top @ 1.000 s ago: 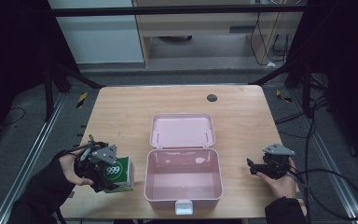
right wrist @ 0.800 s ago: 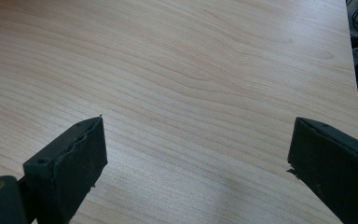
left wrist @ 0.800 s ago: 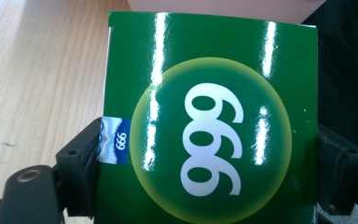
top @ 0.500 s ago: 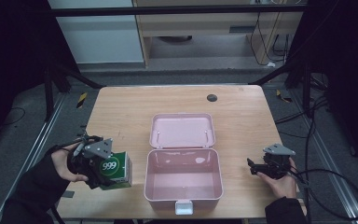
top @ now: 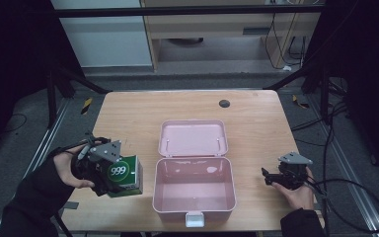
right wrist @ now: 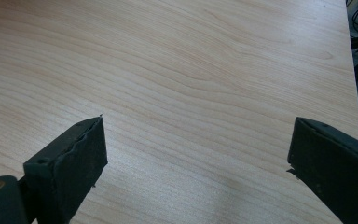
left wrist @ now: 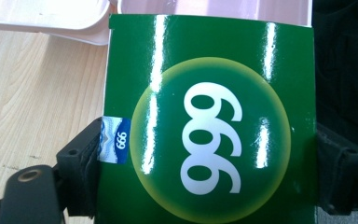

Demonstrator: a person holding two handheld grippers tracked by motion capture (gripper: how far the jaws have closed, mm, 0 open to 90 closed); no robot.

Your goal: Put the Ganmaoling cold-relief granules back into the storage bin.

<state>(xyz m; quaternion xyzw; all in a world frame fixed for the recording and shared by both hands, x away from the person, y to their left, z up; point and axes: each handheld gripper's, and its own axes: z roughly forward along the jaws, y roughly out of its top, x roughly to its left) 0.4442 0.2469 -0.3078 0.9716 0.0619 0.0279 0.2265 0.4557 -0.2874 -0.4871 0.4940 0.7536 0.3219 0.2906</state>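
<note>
Green box [left wrist: 209,126] labelled "999"

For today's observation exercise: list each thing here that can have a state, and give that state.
Pink case: open, lid laid back flat, nothing inside.
Green box: gripped, beside the case.
Left gripper: shut on the green box, fingers on both sides.
Right gripper: open, fingers wide apart above bare table.

Green box [top: 124,176] clamped in left gripper [top: 109,174] has been shifted slightly toward the pink case [top: 194,192] and raised a little — "999" face is now turned more upward. Left hand [top: 71,168] has been pulled back behind the gripper.
</note>
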